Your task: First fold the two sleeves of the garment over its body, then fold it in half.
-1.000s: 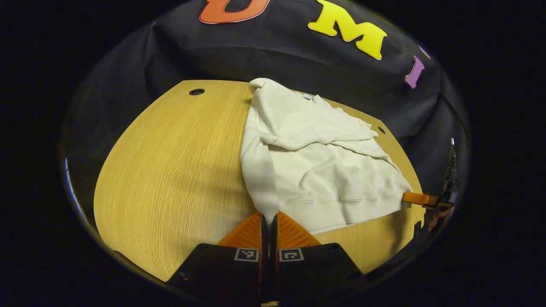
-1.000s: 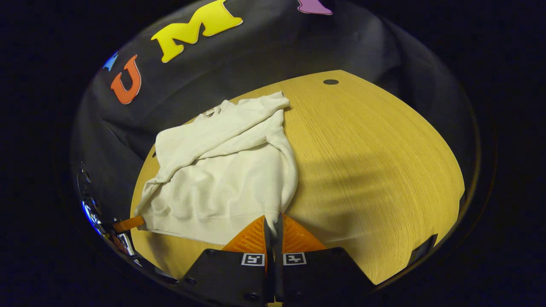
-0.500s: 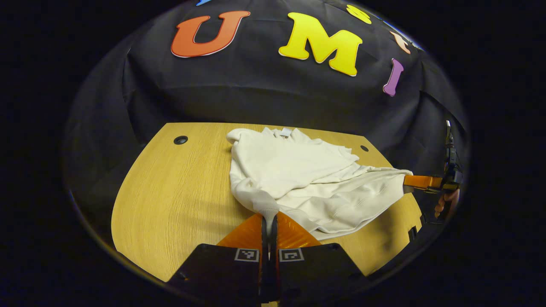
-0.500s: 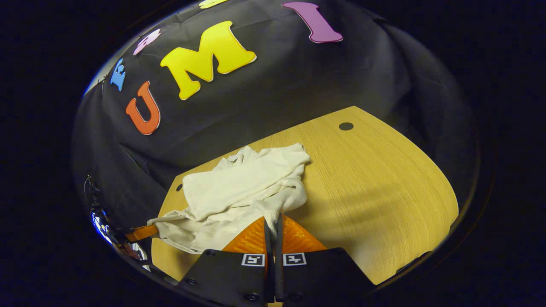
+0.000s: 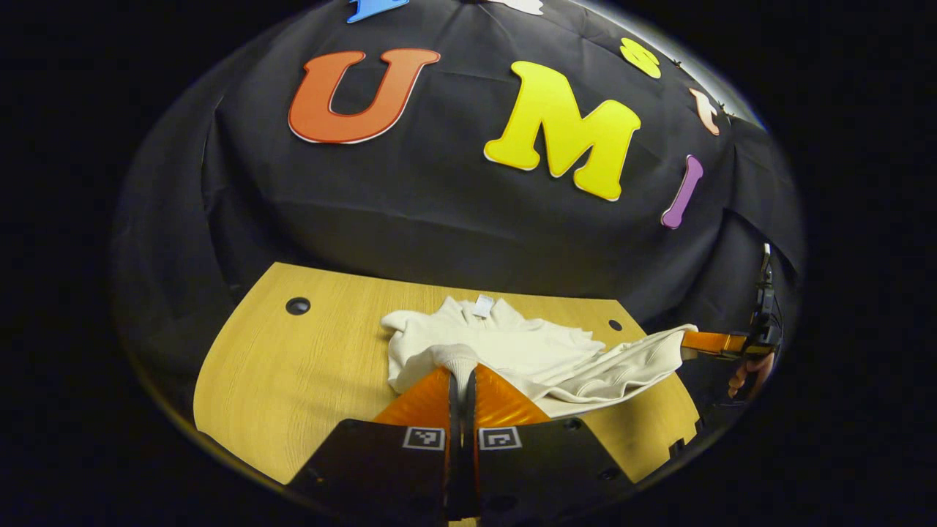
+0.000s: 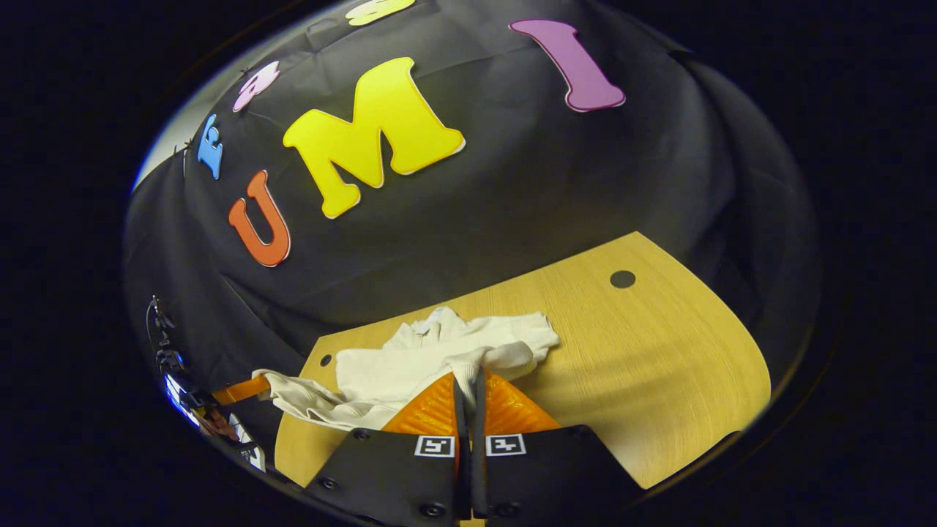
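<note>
Black cloth wall hangs draped and creased behind a light wooden table with fine grain. 2 small round holes sit near the table's far edge, 1 at the left, 1 at the right.

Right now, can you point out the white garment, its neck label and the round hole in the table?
garment point(image 5: 527, 348): left gripper view, on its body.
neck label point(image 5: 483, 305): left gripper view, on the tag's middle.
round hole point(image 6: 623, 279): right gripper view, on its dark centre.
</note>
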The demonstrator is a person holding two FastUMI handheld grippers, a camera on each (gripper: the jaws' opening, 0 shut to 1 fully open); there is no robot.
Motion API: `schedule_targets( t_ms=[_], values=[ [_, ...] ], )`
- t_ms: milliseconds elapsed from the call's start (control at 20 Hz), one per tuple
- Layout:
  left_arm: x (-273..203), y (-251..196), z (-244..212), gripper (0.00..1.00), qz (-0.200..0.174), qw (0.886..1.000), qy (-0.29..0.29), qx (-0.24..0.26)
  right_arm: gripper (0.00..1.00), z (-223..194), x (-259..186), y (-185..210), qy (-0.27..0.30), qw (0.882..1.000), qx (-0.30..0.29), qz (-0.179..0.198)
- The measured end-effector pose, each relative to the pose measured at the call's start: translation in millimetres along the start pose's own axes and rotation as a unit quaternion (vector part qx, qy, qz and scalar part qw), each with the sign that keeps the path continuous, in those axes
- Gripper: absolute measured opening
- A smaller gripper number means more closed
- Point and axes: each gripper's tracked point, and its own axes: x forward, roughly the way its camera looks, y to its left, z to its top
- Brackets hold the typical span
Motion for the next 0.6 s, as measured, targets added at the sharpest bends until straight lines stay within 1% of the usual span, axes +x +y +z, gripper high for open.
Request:
schedule_targets(
  t_ms=[100,250,300,450,600],
  values=[
    [16,-2,20,0.03,-0.009,1.000,-0.016,0.006,0.00,25,18,11,-0.012,1.000,-0.015,0.010],
    [39,-3,43,0.03,-0.012,1.000,-0.027,0.006,0.01,52,45,23,-0.020,0.999,-0.032,0.021],
    [49,0,53,0.00,-0.009,0.999,-0.032,0.009,0.00,58,55,22,-0.021,0.999,-0.034,0.021],
    [78,9,63,0.03,-0.002,0.999,-0.031,0.014,0.00,72,90,15,-0.021,0.999,-0.038,0.016],
    [117,24,56,0.02,0.009,1.000,-0.021,0.014,0.01,68,132,-4,-0.010,0.999,-0.032,0.003]
  ],
)
